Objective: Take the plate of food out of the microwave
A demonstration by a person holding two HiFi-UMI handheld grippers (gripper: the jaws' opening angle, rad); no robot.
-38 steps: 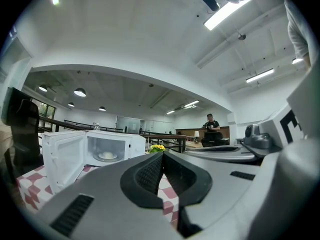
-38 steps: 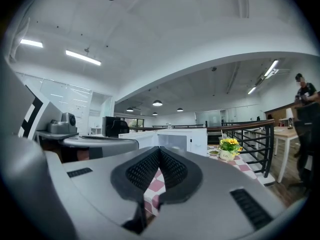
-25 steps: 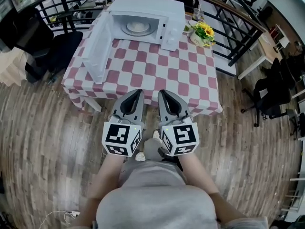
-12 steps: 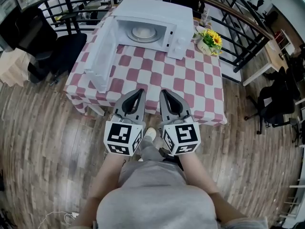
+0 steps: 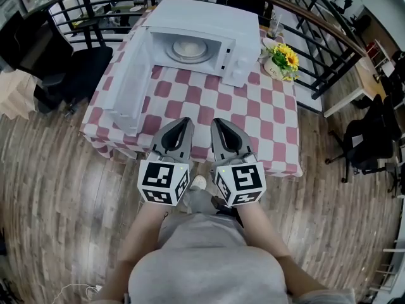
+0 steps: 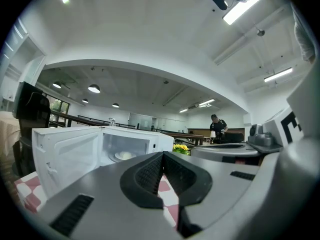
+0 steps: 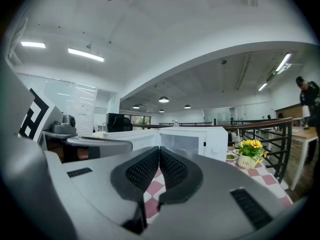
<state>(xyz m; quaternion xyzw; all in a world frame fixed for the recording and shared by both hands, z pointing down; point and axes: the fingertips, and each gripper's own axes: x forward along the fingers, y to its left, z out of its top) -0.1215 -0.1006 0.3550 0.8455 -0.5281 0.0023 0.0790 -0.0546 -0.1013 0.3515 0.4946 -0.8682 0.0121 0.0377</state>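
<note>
A white microwave (image 5: 202, 14) stands at the far side of a red-and-white checked table (image 5: 253, 116), its door (image 5: 130, 75) swung wide open to the left. Inside it lies a white plate of pale food (image 5: 188, 48), also seen in the left gripper view as a plate (image 6: 122, 155). My left gripper (image 5: 185, 123) and right gripper (image 5: 215, 123) are held side by side over the table's near edge, both shut and empty, well short of the microwave (image 7: 195, 140).
A pot of yellow flowers (image 5: 283, 59) and a small dish stand right of the microwave. Black railings (image 5: 316, 30) run behind the table. Dark office chairs (image 5: 69, 68) stand left and right on the wooden floor. A person (image 6: 217, 129) is far off.
The table and microwave have drawn nearer in the head view; both grippers now reach over the table's near edge. Their jaws stay shut.
</note>
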